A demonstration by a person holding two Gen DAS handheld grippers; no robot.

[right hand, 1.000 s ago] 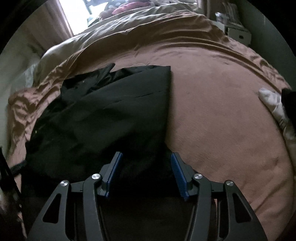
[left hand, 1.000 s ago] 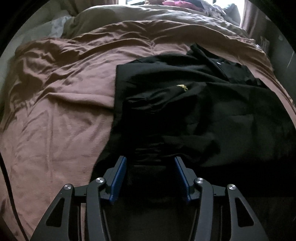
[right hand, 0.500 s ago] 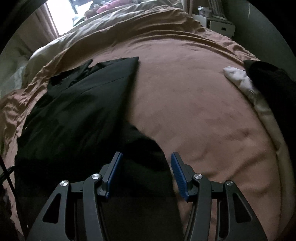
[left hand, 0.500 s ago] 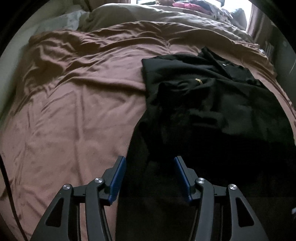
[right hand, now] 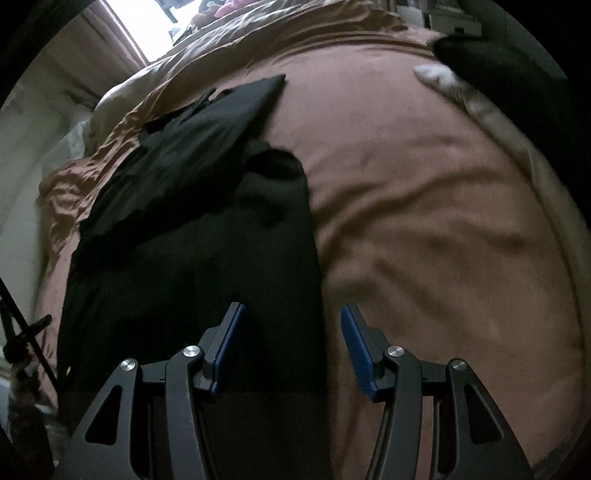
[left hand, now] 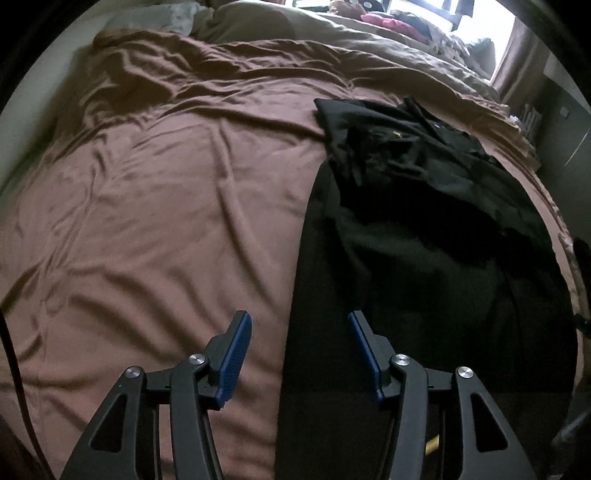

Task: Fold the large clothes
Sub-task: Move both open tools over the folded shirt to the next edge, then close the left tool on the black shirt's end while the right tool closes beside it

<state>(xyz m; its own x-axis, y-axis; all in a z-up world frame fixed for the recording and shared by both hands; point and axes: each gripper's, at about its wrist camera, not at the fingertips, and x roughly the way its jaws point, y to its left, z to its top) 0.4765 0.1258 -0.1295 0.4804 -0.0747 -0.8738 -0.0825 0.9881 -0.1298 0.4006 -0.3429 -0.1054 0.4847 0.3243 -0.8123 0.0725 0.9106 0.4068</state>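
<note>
A large black garment lies spread on a brown bed cover, collar end far from me, with a small gold mark near the chest. My left gripper hangs open above the garment's left edge, one blue pad over brown cover and the other over black cloth. In the right wrist view the same garment fills the left half. There my right gripper stands open over its right edge, with the brown cover beyond. Neither pair of pads presses on cloth.
A beige duvet is bunched at the bed's far end below a bright window. A white cloth and another dark garment lie at the bed's right side. A dark cable hangs at the left.
Both grippers slid apart along the garment's near end: the left one from mid-cloth to the left edge, the right one to the right edge. The jaws look unchanged.
</note>
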